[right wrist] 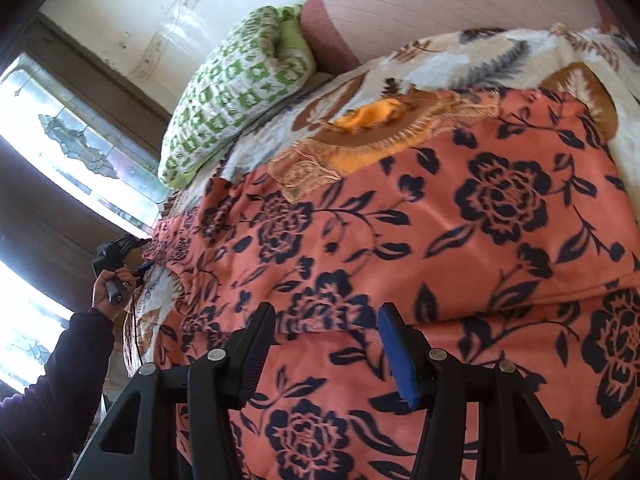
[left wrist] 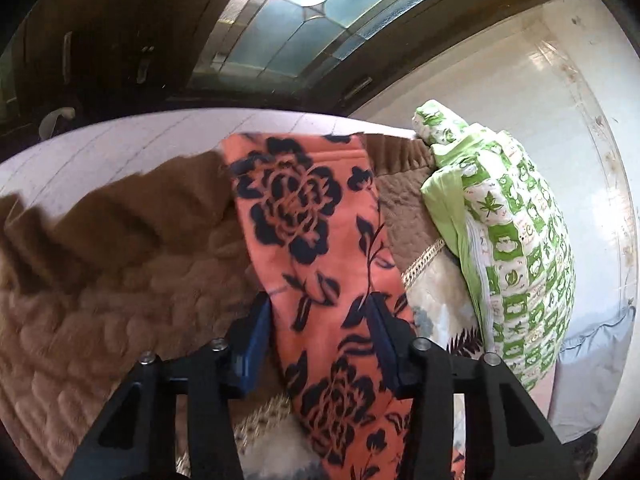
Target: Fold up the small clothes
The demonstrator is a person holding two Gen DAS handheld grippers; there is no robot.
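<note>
A green and white pillow (left wrist: 516,240) sits at the right of the frame, beside a brown blanket (left wrist: 120,264). The orange cloth with dark flowers (left wrist: 316,248) runs up the middle. The left gripper (left wrist: 318,300) has its fingers wide around the cloth. The right gripper (right wrist: 326,314) is wide too, over the spread cloth (right wrist: 460,232).

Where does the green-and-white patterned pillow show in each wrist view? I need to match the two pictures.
Left wrist view: the green-and-white pillow stands at the right, against the white wall, right of the orange floral garment.
Right wrist view: the pillow lies upper left, below the wall, beyond the garment.
Shared landmark: the leaded glass window.
</note>
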